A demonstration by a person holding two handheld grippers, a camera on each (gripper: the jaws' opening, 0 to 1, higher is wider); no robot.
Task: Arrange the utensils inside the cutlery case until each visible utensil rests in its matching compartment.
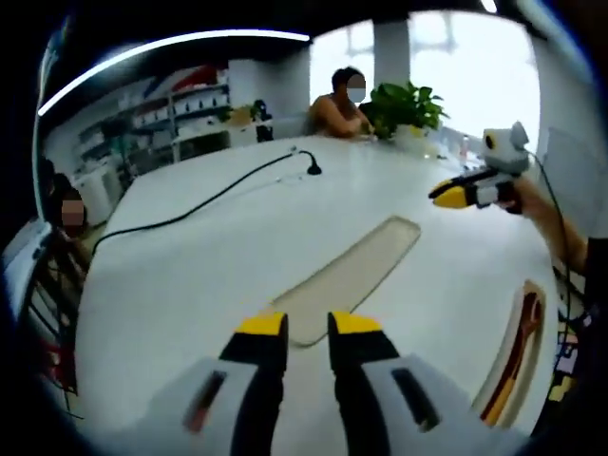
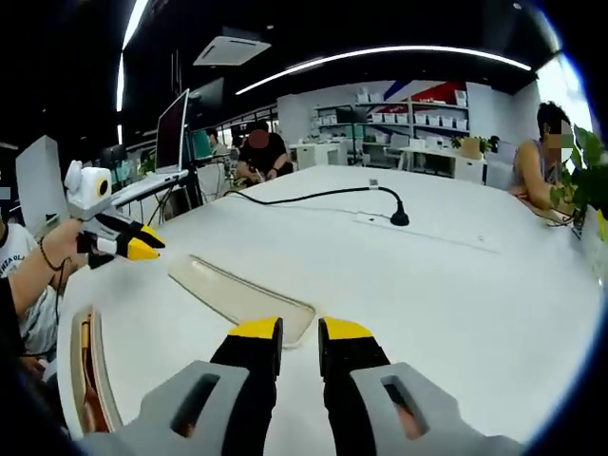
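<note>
A long beige tray [image 1: 353, 271] lies flat on the white table, just ahead of my left gripper [image 1: 307, 326]. That gripper's yellow-tipped jaws stand a narrow gap apart with nothing between them. The cutlery case [image 1: 516, 353] sits at the table's near right edge, with dark and orange utensils inside. My right gripper [image 1: 454, 195] hovers above the table farther right, held by a hand. In the right gripper view, my right gripper [image 2: 300, 332] stands narrowly open and empty just before the beige tray [image 2: 237, 290]. The cutlery case [image 2: 88, 375] is at lower left and the left gripper [image 2: 133, 245] above it.
A black cable with a small microphone base [image 2: 399, 218] runs across the far half of the table [image 2: 456, 304]. A potted plant [image 1: 407, 106] stands at the far edge. People sit at the far side, and a monitor [image 2: 173, 133] stands to the left.
</note>
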